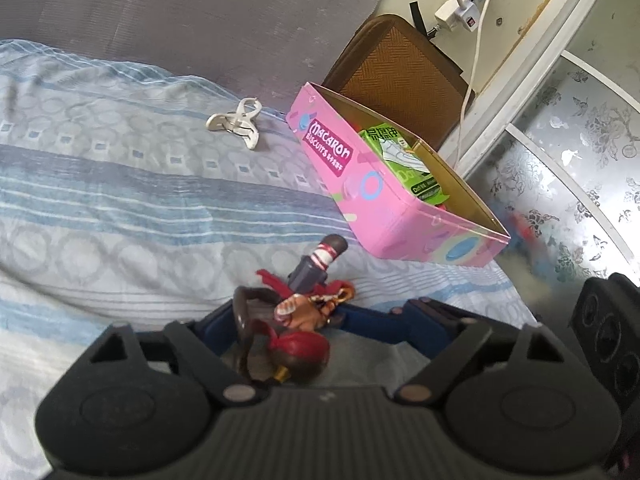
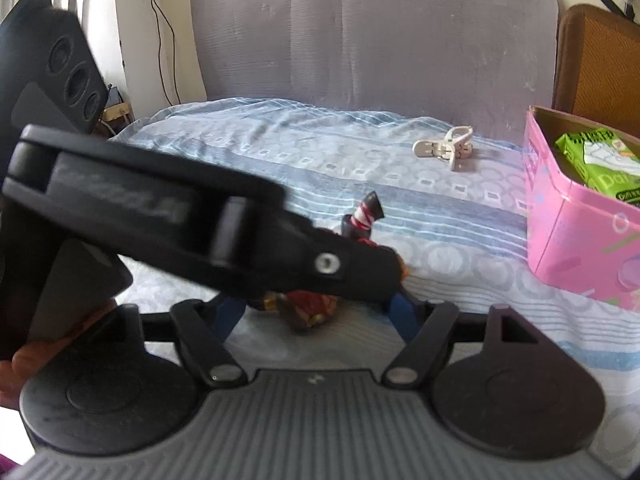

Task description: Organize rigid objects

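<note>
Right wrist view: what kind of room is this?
Likely a bedroom in a home. The figurine lies on a blue-and-white patterned bedsheet over a mattress, a grey fabric headboard stands behind it, and a white power strip with plugged cables hangs on the wall.

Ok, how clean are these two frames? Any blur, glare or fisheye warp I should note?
Left wrist view: strong fisheye bend at the edges; pink tin and figurine sharp; a smeared red-grey patch beyond the tin's near corner; bright glare on the patterned panel. Right wrist view: the left tool crosses close to the lens, soft and blurred, hiding most of the figurine; white clip fairly crisp.
</note>
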A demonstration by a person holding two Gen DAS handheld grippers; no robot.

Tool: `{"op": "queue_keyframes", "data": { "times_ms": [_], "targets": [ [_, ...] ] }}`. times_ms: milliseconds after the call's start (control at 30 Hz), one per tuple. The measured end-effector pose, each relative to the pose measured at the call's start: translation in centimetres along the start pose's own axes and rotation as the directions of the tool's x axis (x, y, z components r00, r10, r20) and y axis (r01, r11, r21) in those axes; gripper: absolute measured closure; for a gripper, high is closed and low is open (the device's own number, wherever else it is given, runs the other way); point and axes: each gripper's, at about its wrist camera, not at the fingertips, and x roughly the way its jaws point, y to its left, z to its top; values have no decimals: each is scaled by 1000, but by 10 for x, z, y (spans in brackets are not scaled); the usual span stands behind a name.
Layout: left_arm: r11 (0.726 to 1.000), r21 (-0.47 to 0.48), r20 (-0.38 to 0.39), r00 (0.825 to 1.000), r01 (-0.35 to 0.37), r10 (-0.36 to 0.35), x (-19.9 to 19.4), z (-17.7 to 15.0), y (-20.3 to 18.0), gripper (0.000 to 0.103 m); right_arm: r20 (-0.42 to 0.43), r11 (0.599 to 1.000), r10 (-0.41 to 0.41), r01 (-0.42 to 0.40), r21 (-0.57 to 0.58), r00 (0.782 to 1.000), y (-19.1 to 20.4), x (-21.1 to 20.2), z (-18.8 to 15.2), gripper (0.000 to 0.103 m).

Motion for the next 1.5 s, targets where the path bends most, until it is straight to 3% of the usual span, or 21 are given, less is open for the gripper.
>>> {"op": "queue_keyframes", "data": {
  "times_ms": [233,600,900,1233,1267,1333,1367,1500],
  "targets": [
    [1000,-13,16,1000,15,-14,-3,7,-1,24,65,999,-39,41,-15,997,4,-11,-2,31],
    [992,109,39,997,60,-65,13,52,-56,24,201,989,-144,150,-13,969,-28,-51,17,31],
    [974,204,16,994,100,-106,71,96,-115,24,267,969,-248,240,63,931,-96,-74,33,31],
    [964,235,-114,989,124,-99,168,122,-162,22,191,929,-328,280,242,925,-184,-68,29,30],
    [966,227,-129,987,125,-97,177,124,-165,19,170,913,-365,316,258,915,-194,-64,31,30],
    [970,223,-129,989,100,-73,189,128,-169,13,148,856,-483,430,285,863,-210,-63,30,29],
    [969,230,-117,991,85,-59,193,129,-171,10,145,838,-511,454,303,847,-217,-65,28,29],
    [970,239,-90,996,49,-28,199,128,-175,8,155,790,-544,440,428,825,-242,-83,14,29]
  ]
}}
